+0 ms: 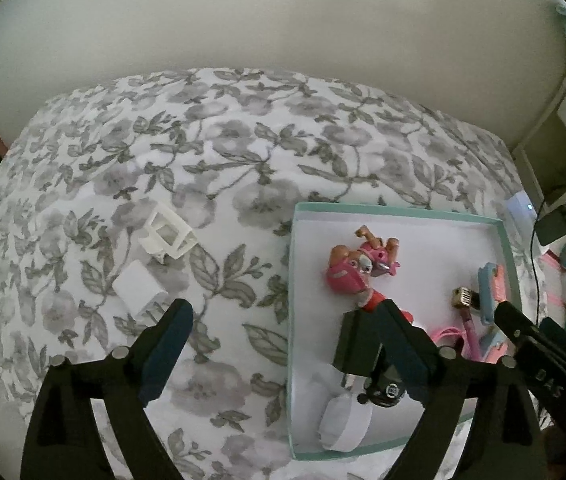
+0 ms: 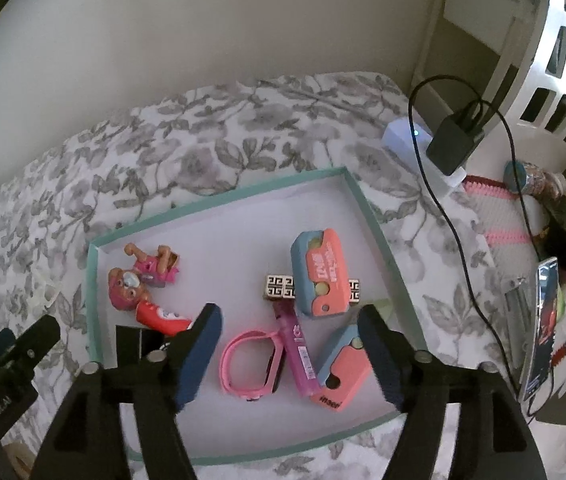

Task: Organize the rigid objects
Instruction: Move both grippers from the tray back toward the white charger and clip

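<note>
Shallow teal-rimmed box, floral bedspread

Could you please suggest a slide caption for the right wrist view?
Open right gripper hovers over a teal box on a floral bedspread, above a pink wristband.

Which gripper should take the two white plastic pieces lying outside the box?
Left. The left gripper is open, and the white plastic pieces lie on the floral bedspread just beyond its left finger. The right gripper hangs open over the teal-rimmed box, farther away.
</note>
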### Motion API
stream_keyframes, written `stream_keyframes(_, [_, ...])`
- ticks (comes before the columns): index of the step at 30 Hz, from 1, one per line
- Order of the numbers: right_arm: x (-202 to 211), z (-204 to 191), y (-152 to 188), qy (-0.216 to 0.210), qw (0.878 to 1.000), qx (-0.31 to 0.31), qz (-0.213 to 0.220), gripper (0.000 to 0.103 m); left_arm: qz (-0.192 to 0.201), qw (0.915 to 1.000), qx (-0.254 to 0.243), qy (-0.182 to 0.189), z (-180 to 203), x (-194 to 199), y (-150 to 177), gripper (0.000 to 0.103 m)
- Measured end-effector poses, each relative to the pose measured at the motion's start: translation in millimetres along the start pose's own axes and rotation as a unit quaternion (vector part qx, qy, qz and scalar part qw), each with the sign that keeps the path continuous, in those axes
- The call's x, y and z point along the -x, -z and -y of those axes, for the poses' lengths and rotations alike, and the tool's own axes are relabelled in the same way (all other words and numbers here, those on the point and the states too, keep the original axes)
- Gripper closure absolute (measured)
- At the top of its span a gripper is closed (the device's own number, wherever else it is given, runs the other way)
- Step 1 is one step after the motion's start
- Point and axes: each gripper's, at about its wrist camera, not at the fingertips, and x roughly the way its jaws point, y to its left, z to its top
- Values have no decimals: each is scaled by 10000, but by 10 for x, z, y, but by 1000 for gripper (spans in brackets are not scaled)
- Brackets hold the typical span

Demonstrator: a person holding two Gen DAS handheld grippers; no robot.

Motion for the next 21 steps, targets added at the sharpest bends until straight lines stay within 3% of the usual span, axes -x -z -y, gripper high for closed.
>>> stream_keyframes(8, [-3,10,1,-8,9999,-36,97,13,25,9999,110,-11,-51,-3,-14,11])
stream_keyframes(12, [40,25,-15,93,9996,-55,258,2,42,9998,180,55,-114,10,-34,10])
stream_keyframes(21, [50,-40,-9,-2,9995,21,308,0,169,9986,474,147,-359,83,-99,10])
